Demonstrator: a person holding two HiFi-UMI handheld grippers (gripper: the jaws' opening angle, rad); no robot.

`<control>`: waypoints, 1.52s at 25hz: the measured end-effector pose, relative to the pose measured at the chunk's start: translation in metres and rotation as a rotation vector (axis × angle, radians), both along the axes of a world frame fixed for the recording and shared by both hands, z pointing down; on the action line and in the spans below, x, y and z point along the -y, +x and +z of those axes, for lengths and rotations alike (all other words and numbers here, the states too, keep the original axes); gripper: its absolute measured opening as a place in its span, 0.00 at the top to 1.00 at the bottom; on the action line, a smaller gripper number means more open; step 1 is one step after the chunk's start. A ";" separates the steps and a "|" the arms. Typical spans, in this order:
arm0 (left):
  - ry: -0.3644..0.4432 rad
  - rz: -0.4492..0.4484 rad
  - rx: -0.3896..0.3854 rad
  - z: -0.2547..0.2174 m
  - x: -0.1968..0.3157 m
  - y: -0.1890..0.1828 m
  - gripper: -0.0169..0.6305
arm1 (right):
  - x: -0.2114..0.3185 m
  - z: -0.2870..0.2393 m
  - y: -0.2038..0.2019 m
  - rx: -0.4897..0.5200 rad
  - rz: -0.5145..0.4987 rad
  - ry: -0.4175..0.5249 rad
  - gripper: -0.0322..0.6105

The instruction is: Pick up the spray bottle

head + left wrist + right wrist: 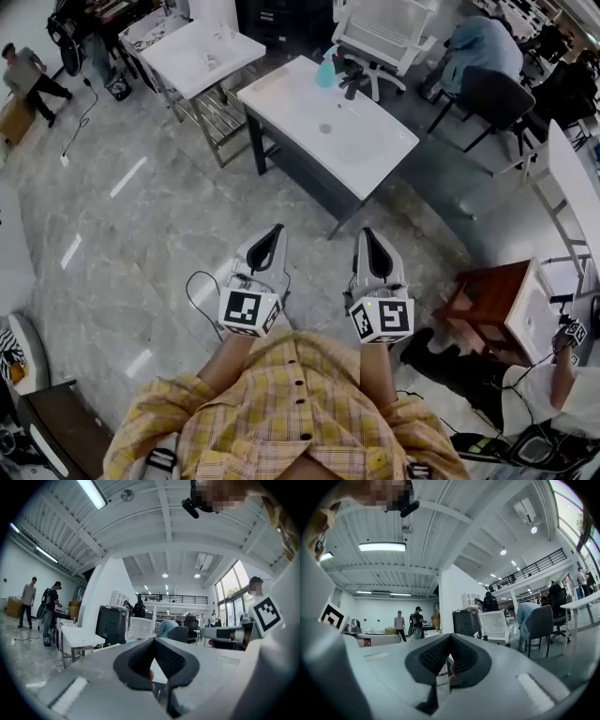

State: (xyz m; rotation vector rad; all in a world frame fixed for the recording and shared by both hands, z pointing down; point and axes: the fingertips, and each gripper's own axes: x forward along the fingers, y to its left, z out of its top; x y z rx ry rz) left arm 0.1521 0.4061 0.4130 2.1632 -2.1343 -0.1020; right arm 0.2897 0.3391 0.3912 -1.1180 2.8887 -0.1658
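Above the glossy marble floor, both forearms reach forward from a yellow plaid shirt, holding the left gripper and right gripper level and side by side. Each has smooth grey shells and black ribbed pads; both pairs of jaws meet at the tips, empty. The teal spray bottle stands well ahead, at the far edge of a white table.

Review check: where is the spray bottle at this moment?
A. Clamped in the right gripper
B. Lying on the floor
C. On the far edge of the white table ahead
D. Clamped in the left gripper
C: the spray bottle stands at the far edge of the white table, while the left gripper and right gripper are shut, empty, and short of the table.
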 end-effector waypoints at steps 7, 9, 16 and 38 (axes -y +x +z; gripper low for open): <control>0.015 0.053 -0.004 0.002 0.014 -0.029 0.97 | 0.010 0.005 -0.030 0.018 0.038 -0.015 0.95; 0.011 0.058 -0.013 0.003 0.021 -0.039 0.97 | 0.012 0.005 -0.043 0.012 0.032 -0.018 0.95; 0.002 0.061 -0.021 0.018 0.038 -0.078 0.97 | 0.033 0.013 -0.087 0.012 0.023 -0.004 0.95; -0.013 0.110 0.006 0.005 0.296 -0.199 0.97 | 0.286 0.005 -0.213 0.009 0.040 -0.016 0.95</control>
